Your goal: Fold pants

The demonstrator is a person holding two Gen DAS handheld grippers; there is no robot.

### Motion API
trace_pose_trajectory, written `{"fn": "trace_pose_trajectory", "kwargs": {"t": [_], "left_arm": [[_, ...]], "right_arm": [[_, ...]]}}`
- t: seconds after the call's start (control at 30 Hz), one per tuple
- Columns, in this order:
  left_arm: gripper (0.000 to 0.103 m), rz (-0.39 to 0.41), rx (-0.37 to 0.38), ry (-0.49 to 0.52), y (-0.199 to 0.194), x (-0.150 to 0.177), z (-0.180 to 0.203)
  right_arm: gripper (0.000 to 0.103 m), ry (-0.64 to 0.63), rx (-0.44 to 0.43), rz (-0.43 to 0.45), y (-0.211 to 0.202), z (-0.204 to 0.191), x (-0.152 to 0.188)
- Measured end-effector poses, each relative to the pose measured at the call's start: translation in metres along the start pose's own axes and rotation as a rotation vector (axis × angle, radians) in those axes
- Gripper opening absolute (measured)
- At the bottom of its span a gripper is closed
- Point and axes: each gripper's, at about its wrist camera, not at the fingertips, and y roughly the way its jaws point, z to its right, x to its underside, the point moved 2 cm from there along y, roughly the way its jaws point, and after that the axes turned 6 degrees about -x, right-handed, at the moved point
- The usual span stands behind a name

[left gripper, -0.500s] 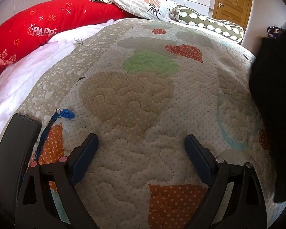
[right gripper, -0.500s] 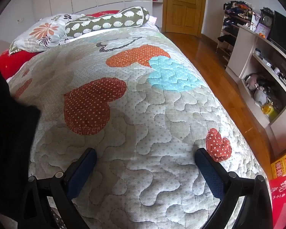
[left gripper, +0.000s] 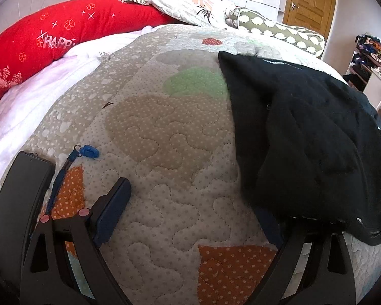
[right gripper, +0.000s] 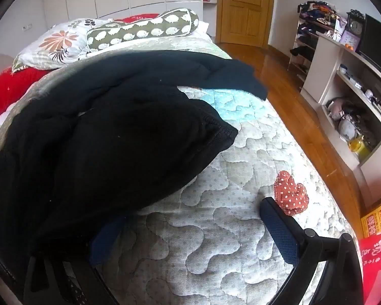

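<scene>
I'm looking down over a quilted bedspread [left gripper: 165,152] that fills most of both views, patched with hearts and dots; it gives me a broad flat surface to fold on. The black pants [left gripper: 304,139] lie in a loose heap on it, taking the right half of the left wrist view and the left and centre of the right wrist view [right gripper: 101,139], one leg trailing toward the upper right there. I judge they are not yet spread out, so folding has not begun.

The left gripper [left gripper: 198,208] hangs with its jaws spread wide over bare quilt at the bottom of the frame, gripping nothing, though the heap's edge drapes over its right finger. The right gripper [right gripper: 190,233] is equally wide and empty at the bottom of its frame, its left finger tucked under the pants' rim. Both sit at the heap's edges, I'd say ready to take hold.

A long red cushion [left gripper: 50,38] at upper left reads "HAPP", the rest hidden. A blue clip [left gripper: 89,150] on a lanyard lies at lower left. A red and yellow box [right gripper: 376,231] at lower right carries Chinese characters I cannot read reliably.
</scene>
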Motion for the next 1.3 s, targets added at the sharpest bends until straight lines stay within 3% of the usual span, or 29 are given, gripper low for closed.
{"fn": "trace_pose_trajectory", "kwargs": {"t": [0.53, 0.6, 0.73, 0.83, 0.87, 0.93, 1.13, 1.3], "left_arm": [[0.093, -0.02, -0.028, 0.032, -0.006, -0.002, 0.0], [0.093, -0.003, -0.052, 0.0, -0.019, 0.001, -0.003], [0.093, 0.095, 0.016, -0.054, -0.059, 0.01, -0.003], [0.093, 0.134, 0.049, -0.055, -0.084, 0.013, 0.004], [0.093, 0.184, 0.06, -0.06, -0.089, 0.015, 0.005], [0.093, 0.206, 0.084, -0.072, -0.101, 0.014, 0.011], [0.093, 0.143, 0.093, -0.038, -0.118, 0.007, 0.041], [0.093, 0.136, 0.085, -0.007, -0.124, 0.006, 0.054]], "right_arm": [[0.103, 0.001, 0.0, 0.004, -0.002, -0.002, 0.001], [0.103, -0.005, 0.018, -0.007, -0.004, -0.002, 0.002], [0.102, -0.035, 0.012, -0.05, -0.021, -0.006, 0.008], [0.1, -0.042, 0.005, 0.051, -0.052, -0.01, 0.017], [0.101, -0.036, -0.023, 0.086, -0.064, -0.012, 0.019], [0.101, -0.025, -0.085, 0.118, -0.08, -0.017, 0.023], [0.1, -0.066, -0.158, 0.178, -0.108, -0.043, 0.029], [0.101, -0.111, -0.176, 0.166, -0.112, -0.063, 0.031]]}}
